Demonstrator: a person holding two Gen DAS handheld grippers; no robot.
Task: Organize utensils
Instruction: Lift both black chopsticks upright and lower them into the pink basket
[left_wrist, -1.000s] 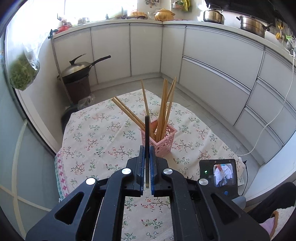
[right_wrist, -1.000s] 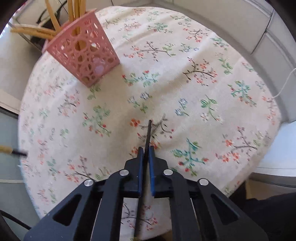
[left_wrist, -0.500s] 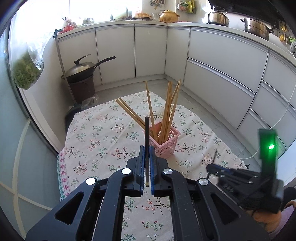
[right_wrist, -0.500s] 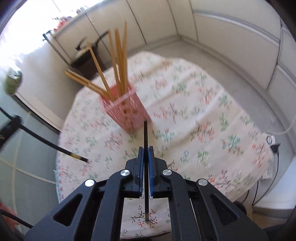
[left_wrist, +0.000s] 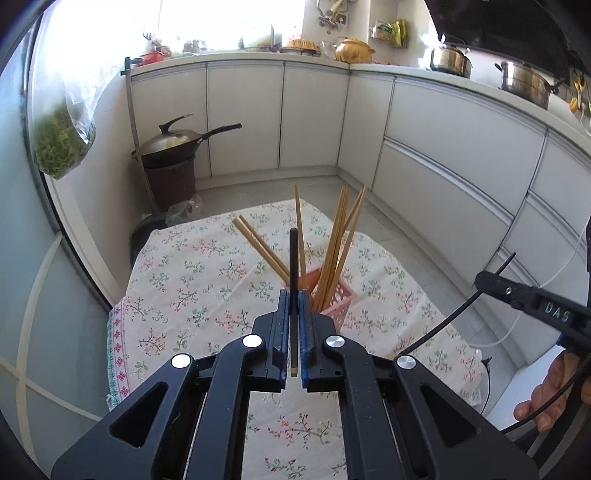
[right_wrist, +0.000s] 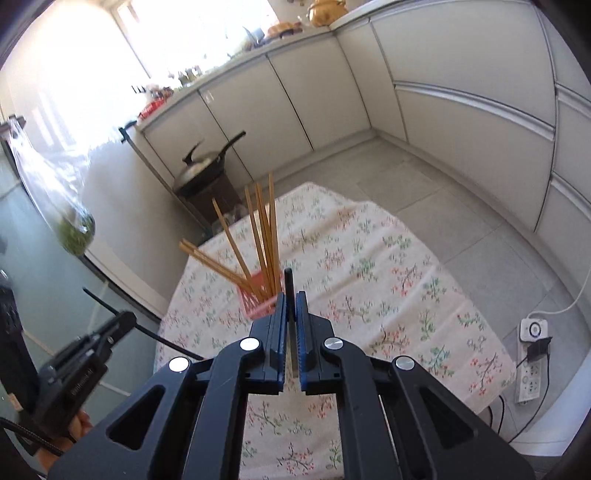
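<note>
A pink perforated holder (left_wrist: 338, 298) stands on the floral tablecloth (left_wrist: 192, 273) with several wooden chopsticks (left_wrist: 334, 247) leaning in it. My left gripper (left_wrist: 293, 306) is shut on a black chopstick (left_wrist: 293, 258) that points up and forward, above and in front of the holder. My right gripper (right_wrist: 291, 310) is shut on another black chopstick (right_wrist: 288, 284), held just right of the holder (right_wrist: 255, 301) and its wooden chopsticks (right_wrist: 264, 236). Each gripper shows at the edge of the other's view.
White kitchen cabinets (left_wrist: 443, 147) wrap around the back and right. A lidded wok on a dark stool (left_wrist: 173, 147) stands behind the table. A bag of greens (left_wrist: 61, 144) hangs at the left. A power strip (right_wrist: 532, 362) lies on the floor.
My right gripper has lifted its black chopstick off the tablecloth and tilted up to face the holder. My left gripper has stayed shut on its chopstick and shifted slightly.
</note>
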